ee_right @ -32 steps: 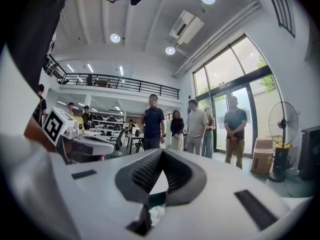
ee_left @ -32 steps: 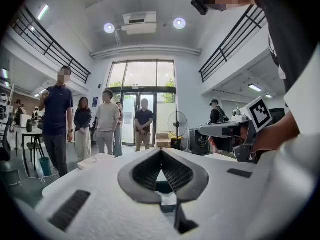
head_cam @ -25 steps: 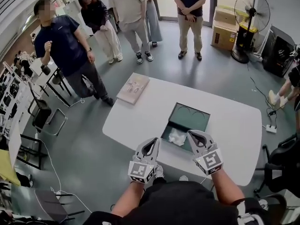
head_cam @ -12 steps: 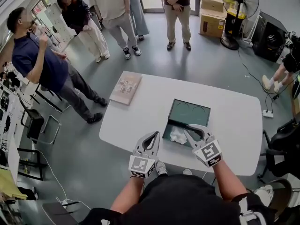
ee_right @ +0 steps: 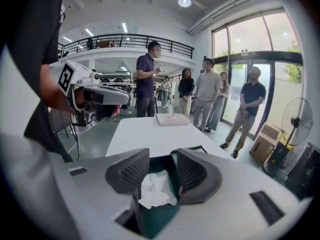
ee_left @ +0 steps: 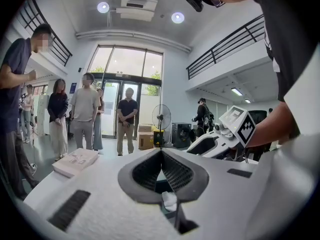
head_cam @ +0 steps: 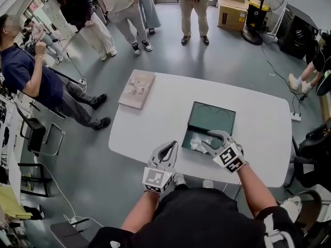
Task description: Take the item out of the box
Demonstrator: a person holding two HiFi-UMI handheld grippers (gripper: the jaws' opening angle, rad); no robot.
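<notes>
White table [head_cam: 165, 105]; green box [head_cam: 212, 119] (tissue [head_cam: 198, 143] inside)

A: Head cam: we look steeply down on the whole surface [head_cam: 155, 123] from above its near edge. The left tongs [head_cam: 173, 144] and right tongs [head_cam: 209, 141] sit low in frame.
B: Left tongs cam: we're low, nearly level, facing across the surface toward the glass doors [ee_left: 111, 94]. Right tongs cam: tilted down, close over the open box [head_cam: 212, 119].
A: Overlap: all three catch the box and the book [head_cam: 136, 89] at the far corner. Each tongs cam sees the other tongs.
</notes>
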